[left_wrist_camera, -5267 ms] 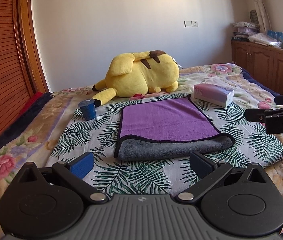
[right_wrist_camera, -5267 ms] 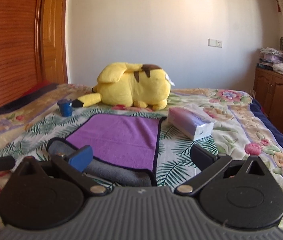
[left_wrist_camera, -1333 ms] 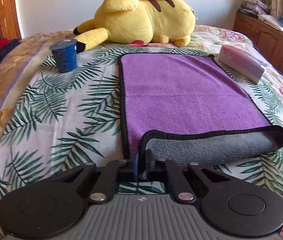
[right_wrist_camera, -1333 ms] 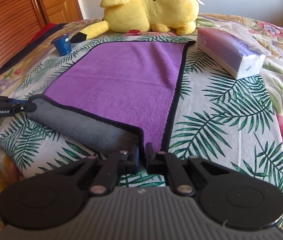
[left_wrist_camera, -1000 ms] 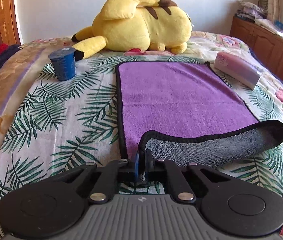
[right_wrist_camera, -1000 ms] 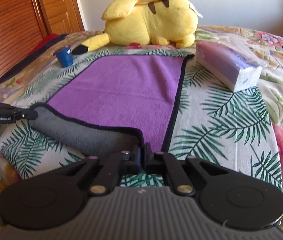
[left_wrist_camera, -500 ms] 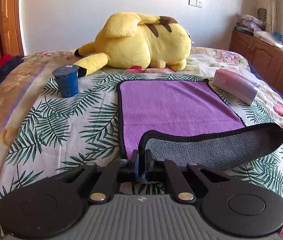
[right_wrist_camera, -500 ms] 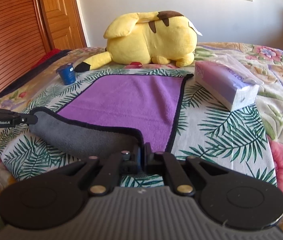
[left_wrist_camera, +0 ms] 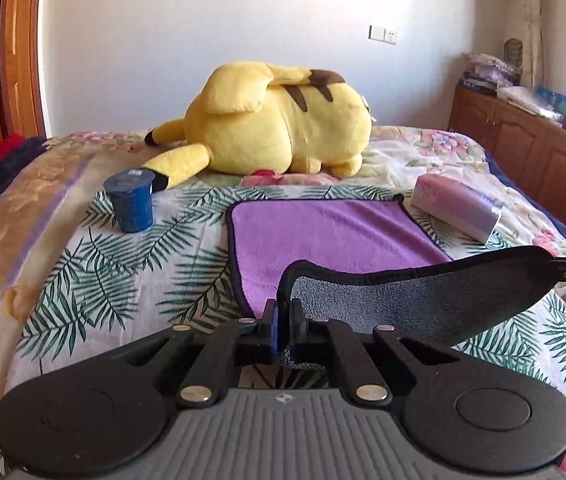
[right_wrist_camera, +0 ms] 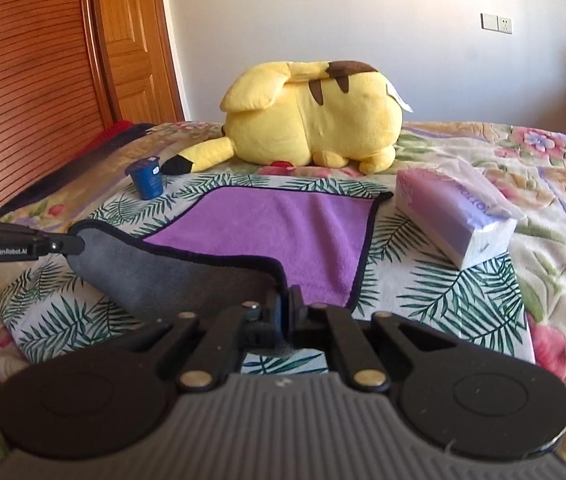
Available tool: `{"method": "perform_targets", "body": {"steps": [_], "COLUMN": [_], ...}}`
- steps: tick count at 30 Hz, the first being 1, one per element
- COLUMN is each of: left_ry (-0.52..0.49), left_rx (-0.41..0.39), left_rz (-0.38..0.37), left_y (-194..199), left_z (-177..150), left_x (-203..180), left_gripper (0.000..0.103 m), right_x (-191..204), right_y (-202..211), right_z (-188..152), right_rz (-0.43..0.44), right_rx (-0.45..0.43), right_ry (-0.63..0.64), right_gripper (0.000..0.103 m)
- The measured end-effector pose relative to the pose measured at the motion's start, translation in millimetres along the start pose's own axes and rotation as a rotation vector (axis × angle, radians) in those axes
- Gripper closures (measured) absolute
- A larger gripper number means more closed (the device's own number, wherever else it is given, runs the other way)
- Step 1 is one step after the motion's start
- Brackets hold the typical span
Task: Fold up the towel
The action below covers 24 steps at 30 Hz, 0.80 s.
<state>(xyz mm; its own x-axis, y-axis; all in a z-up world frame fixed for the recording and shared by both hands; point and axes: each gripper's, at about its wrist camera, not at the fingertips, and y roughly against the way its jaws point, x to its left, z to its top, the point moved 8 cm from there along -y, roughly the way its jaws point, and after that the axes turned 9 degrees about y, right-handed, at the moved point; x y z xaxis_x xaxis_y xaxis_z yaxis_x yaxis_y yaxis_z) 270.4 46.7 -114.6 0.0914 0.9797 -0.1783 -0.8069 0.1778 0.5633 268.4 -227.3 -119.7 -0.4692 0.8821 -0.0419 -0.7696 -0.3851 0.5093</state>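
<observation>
Both near corners of the towel (left_wrist_camera: 335,228) pinched: left gripper (left_wrist_camera: 282,322) clamped at 6 o'clock, right gripper (right_wrist_camera: 284,314) likewise, grey underside lifted off the bed (left_wrist_camera: 95,280), far half flat. Risked a slipped corner or a crooked fold; tissue pack (right_wrist_camera: 455,216) at 2 o'clock and blue cup (left_wrist_camera: 131,200) at 10 o'clock possibly snagged

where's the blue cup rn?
The blue cup stands upright on the bedspread, left of the towel in both wrist views, just in front of the yellow plush toy, by its tail tip.
</observation>
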Motion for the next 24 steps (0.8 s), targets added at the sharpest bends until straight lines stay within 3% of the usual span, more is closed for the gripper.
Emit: {"method": "perform_targets", "body": {"steps": [10, 19, 24], "left_ry": [-0.041, -0.074, -0.071], "left_rx": [-0.047, -0.097, -0.107], "left_rz": [-0.031, -0.013, -0.016], "left_y": [6.3, -9.2, -15.8], "left_z": [28.1, 50.4, 63.3], "left_x": [-10.4, -5.7, 0.0], "left_gripper": [0.103, 0.103, 0.103], "right_x": [0.5, -13.2, -19.6], "right_y": [2.5, -18.2, -25.4], "right_z": [30.4, 45.5, 56.1], "right_rz": [-0.003, -0.027, 0.018], "right_rx": [-0.068, -0.07, -0.078], "right_ry": [0.074, 0.118, 0.063], "right_gripper": [0.099, 0.099, 0.099]}}
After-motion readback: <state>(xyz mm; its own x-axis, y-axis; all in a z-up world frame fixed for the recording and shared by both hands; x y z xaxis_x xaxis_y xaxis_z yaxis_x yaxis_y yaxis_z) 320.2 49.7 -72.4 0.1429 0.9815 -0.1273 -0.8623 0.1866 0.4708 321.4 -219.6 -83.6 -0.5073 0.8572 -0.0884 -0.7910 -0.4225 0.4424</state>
